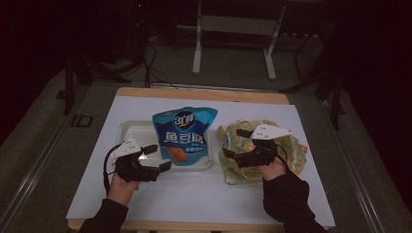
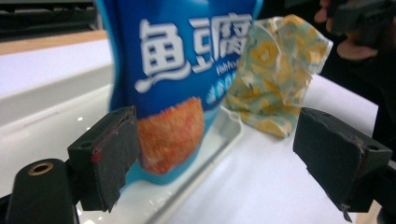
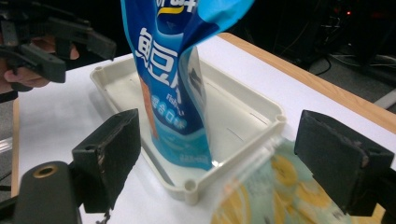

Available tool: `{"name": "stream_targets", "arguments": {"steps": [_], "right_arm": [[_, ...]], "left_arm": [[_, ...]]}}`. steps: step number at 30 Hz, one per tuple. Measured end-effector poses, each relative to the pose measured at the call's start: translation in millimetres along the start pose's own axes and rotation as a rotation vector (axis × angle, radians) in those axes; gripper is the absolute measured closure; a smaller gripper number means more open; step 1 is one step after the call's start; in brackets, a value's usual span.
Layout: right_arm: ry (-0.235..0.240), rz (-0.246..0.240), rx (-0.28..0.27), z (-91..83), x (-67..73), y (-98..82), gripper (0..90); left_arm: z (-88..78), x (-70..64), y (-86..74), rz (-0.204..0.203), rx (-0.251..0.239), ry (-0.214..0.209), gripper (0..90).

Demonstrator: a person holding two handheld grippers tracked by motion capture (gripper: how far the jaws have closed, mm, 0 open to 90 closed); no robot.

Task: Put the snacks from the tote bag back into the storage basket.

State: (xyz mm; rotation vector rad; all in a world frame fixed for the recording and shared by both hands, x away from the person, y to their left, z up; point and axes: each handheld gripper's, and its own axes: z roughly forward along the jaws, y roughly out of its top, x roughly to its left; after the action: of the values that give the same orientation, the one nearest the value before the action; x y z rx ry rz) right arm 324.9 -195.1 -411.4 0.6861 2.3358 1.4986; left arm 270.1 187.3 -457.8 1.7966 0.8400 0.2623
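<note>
The blue snack pouch [image 1: 184,137] stands upright in the white tray [image 1: 132,130], just ahead of and to the right of the left gripper [image 1: 158,157], whose jaws stand wide with nothing between them; in the left gripper view the pouch's lower corner sits just past the near jaw. I judge the pouch light, its film soft, crinkly and somewhat slippery, with contents that could crush, so it looks best taken by the flat sealed top edge or a side seam rather than squeezed across its puffed middle. The right gripper [image 1: 237,142], also wide and empty, hovers over the yellow-patterned bag [image 1: 261,152], which lies crumpled beneath and beyond it, to the right of the tray; that bag looks limp and thin, likely to fold wherever it is pinched. Both grippers work above a smooth white sheet [image 1: 194,194] covering a wooden table [image 1: 201,94]. Beyond the table the room is dim, with grey floor, a pale frame stand [image 1: 233,29] and loose cables [image 1: 154,63].
</note>
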Motion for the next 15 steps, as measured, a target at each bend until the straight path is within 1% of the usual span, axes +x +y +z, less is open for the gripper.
{"name": "stream_targets", "arguments": {"steps": [1, 2, 4, 6, 11, 12, 15], "right_arm": [[-0.006, 0.002, -0.002, -3.4, -0.8, -1.5, 14.4], [-0.013, 0.003, -0.004, -6.7, -1.6, -2.9, 14.4], [-0.018, 0.005, -0.008, -13.3, -3.3, -6.1, 14.5], [-0.032, 0.008, -0.012, -19.5, -5.1, -9.4, 14.6], [-0.049, 0.013, 0.002, -34.6, -10.7, -19.2, 14.6], [-0.049, 0.018, 0.002, -37.9, -11.7, -21.8, 14.7], [-0.063, 0.031, 0.0, -48.6, -13.9, -30.7, 14.7]], "left_arm": [[-1.0, -2.1, -1.6, 0.003, 0.0, 0.007, 15.2], [-1.8, -3.5, -3.4, -0.002, -0.002, -0.001, 15.2], [-3.4, -6.6, -6.9, -0.008, -0.003, 0.002, 15.2], [-4.0, -9.9, -10.2, -0.014, -0.001, -0.015, 15.2], [-3.6, -22.9, -13.8, 0.01, -0.004, -0.026, 15.2], [-3.5, -25.7, -14.3, 0.016, -0.006, -0.021, 15.2], [-1.5, -31.8, -16.1, 0.01, -0.012, -0.058, 15.2]]}}
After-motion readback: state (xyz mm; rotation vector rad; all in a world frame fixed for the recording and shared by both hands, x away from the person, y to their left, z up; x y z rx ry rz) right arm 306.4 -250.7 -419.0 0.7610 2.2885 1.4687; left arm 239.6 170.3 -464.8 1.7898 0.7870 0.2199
